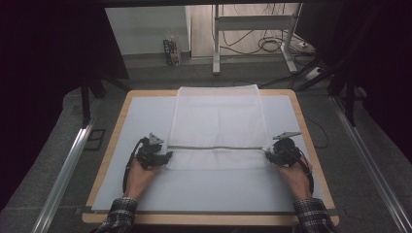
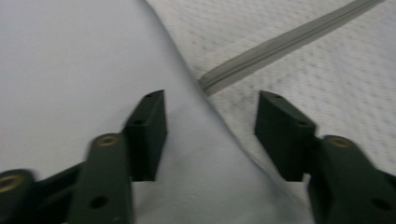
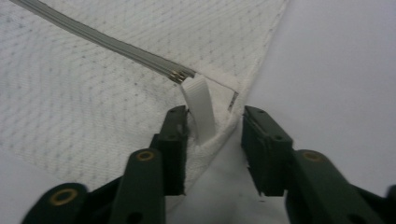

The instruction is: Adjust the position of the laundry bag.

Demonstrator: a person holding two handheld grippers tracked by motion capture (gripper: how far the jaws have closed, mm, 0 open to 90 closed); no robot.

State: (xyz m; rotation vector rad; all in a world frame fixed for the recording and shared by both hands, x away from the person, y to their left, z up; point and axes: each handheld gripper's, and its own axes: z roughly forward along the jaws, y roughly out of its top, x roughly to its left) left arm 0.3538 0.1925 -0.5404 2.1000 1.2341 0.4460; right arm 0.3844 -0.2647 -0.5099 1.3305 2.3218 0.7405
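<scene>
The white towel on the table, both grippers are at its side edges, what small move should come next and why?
Probably close both grippers on the towel's edges. In each gripper view the jaws stand open and straddle a side edge beside the grey stripe; the left gripper and the right gripper hold nothing yet. The white loop tag lies between the right gripper's jaws.
</scene>
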